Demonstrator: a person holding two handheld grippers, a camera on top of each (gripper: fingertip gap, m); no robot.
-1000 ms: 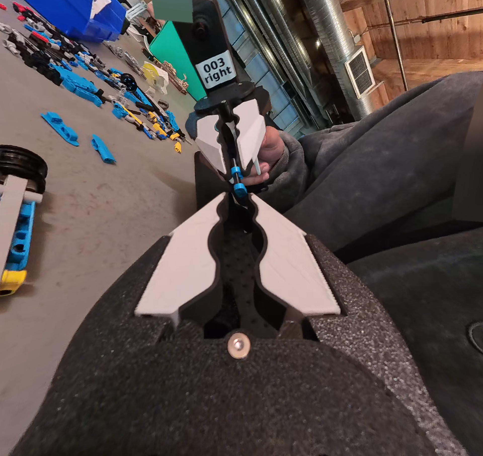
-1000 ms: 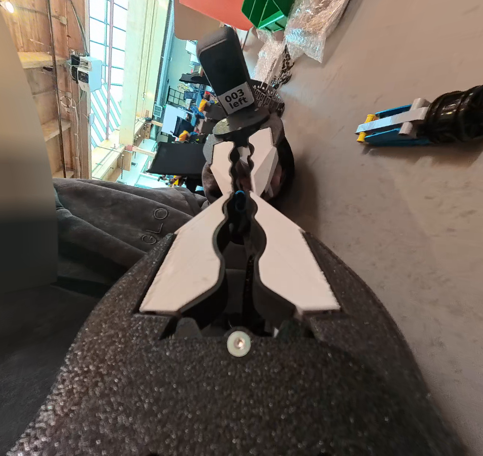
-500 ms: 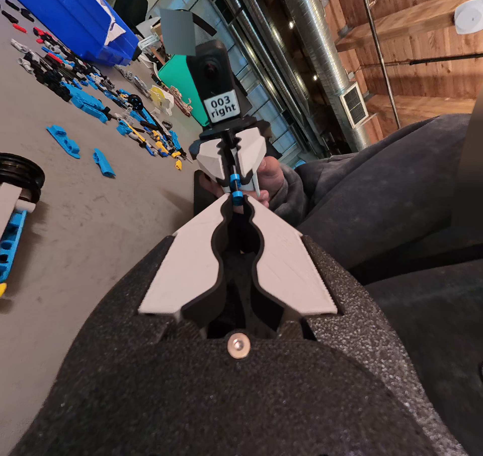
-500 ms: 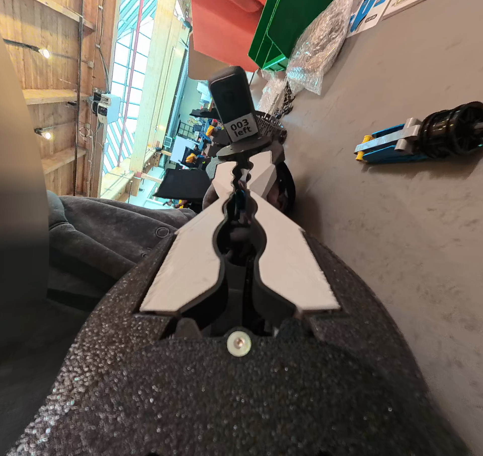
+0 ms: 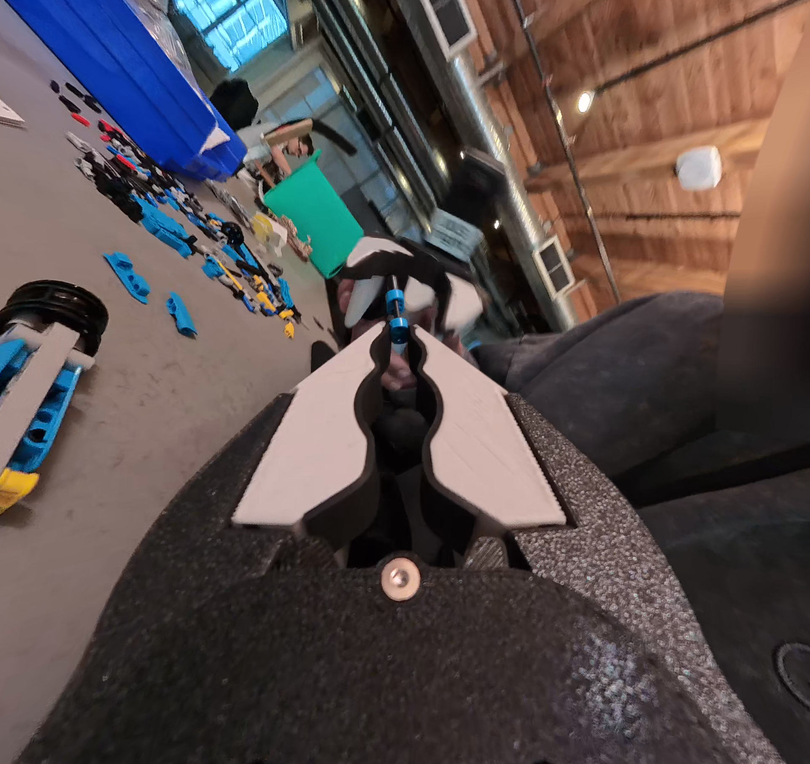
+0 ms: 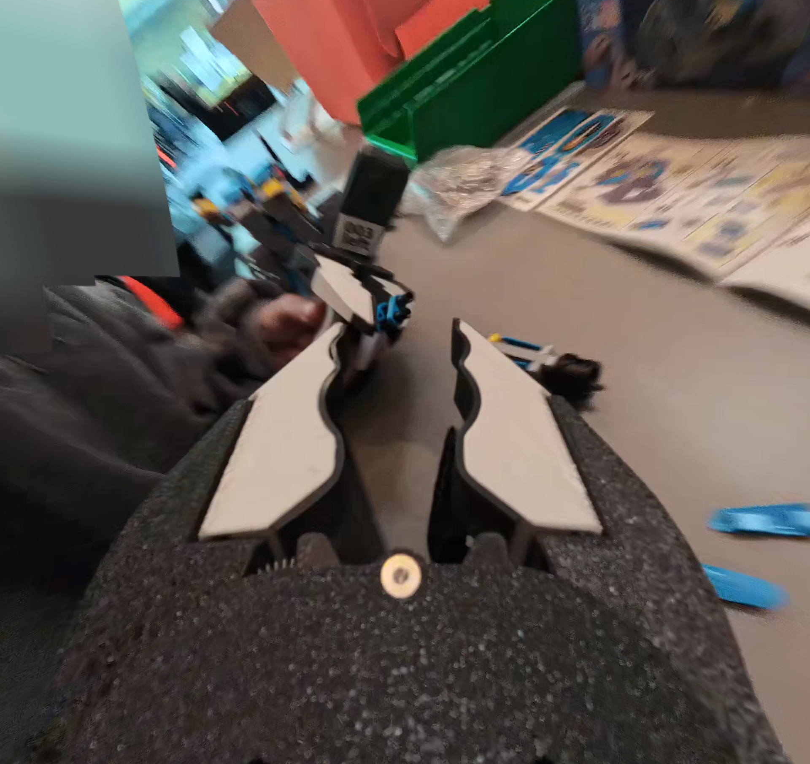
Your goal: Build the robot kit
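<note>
Left gripper [image 5: 398, 334] fingers pinch a black axle with blue bushings [image 5: 396, 309]; right gripper [image 6: 396, 326] fingers spread wide above the tabletop [image 6: 570, 304], near a green bin [image 6: 477, 98] whose contents are hidden.

A flat grey tabletop [image 5: 144, 414] carries everything; a blue plastic bin [image 5: 109, 81] stands at its far edge; a scatter of small blue, black and yellow plastic building pieces [image 5: 184, 225] lies just before that bin; a part-built blue and grey assembly with a black ribbed wheel [image 5: 48, 348] sits nearer than the bin; printed paper sheets [image 6: 657, 199] lie flat.
</note>
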